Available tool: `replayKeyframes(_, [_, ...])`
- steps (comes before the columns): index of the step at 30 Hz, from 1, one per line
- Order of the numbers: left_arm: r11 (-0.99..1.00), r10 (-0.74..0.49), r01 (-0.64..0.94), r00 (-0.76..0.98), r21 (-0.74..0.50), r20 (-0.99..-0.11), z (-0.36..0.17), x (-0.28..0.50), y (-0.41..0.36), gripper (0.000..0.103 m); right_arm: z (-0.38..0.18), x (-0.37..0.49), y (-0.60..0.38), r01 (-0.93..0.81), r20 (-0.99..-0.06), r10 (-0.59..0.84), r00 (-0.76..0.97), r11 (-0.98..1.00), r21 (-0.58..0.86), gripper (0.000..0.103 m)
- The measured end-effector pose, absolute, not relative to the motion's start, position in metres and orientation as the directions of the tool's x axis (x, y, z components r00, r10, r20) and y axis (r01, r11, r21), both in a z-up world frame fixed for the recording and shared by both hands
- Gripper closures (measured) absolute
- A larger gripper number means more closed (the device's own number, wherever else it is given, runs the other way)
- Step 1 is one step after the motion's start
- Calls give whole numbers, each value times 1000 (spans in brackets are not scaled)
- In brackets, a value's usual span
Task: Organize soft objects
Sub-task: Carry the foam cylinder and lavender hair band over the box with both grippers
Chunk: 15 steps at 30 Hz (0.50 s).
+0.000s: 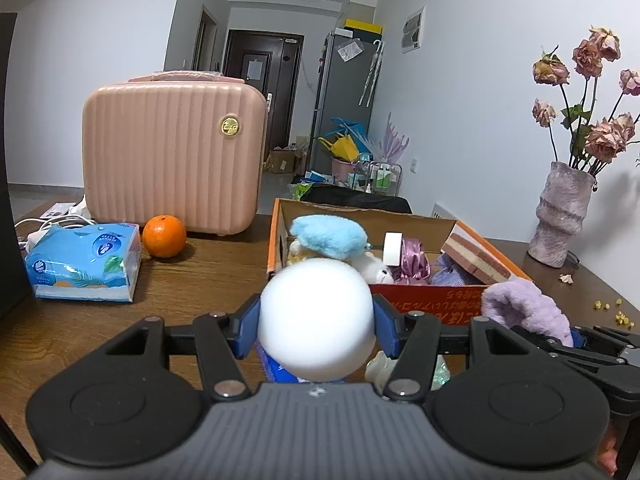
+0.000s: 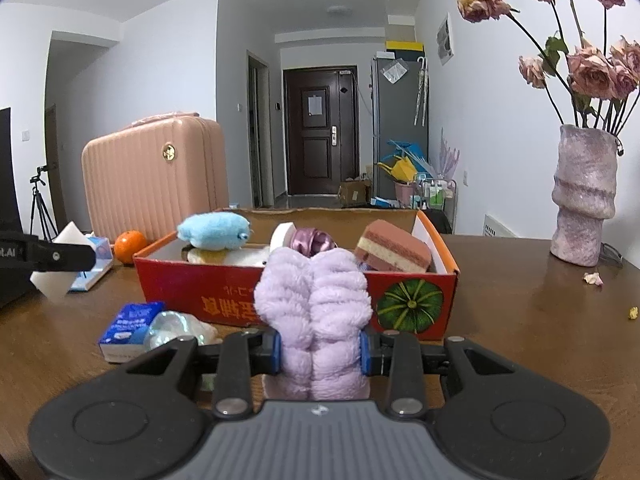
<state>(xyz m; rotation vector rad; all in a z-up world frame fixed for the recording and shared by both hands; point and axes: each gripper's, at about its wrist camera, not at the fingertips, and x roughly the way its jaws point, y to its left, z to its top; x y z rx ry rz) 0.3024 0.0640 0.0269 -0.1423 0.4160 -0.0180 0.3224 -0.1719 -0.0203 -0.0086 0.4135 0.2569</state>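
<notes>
We are partway through. The cardboard box (image 2: 224, 286) on the desk (image 2: 520, 320) already holds a blue plush toy (image 2: 214, 232) at its ten o'clock corner, a white plush (image 1: 374, 268) under it, a purple satin scrunchie (image 2: 312, 240) and a roll of white tape (image 1: 392, 248) near the middle, and a pink layered sponge (image 2: 392, 250) leaning at the two o'clock end.

Two soft things are in hand and not yet in the box. Our left tongs (image 1: 316, 328) are clamped on a white foam sponge (image 1: 316, 320), held in front of the box's near wall, toward its left end. Our right tongs (image 2: 320, 350) are squeezed tight on a lilac fluffy headband (image 2: 316, 312), which bulges up between the pads just short of the box's near wall, roughly at its middle. We judge both need only to be carried over the rim and let go.

Left on the desk, at eight o'clock from the box, are a small blue pack (image 2: 130, 326) and a crumpled clear wrapper (image 2: 176, 328), touching each other. Whether they count as soft we cannot tell. At ten o'clock lie a tissue pack (image 1: 84, 260) and an orange (image 1: 164, 236) before a pink hard case (image 1: 172, 152); the tissues may still want sorting. The vase of dried roses (image 2: 584, 196) at two o'clock stands well apart.
</notes>
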Motion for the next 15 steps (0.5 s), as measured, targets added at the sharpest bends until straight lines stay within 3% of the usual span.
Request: replayKeyframes(15, [988, -46, -9, 933, -151, -356, 41, 318, 45, 45, -3, 335, -164, -245, -332, 249, 910, 968, 54, 70])
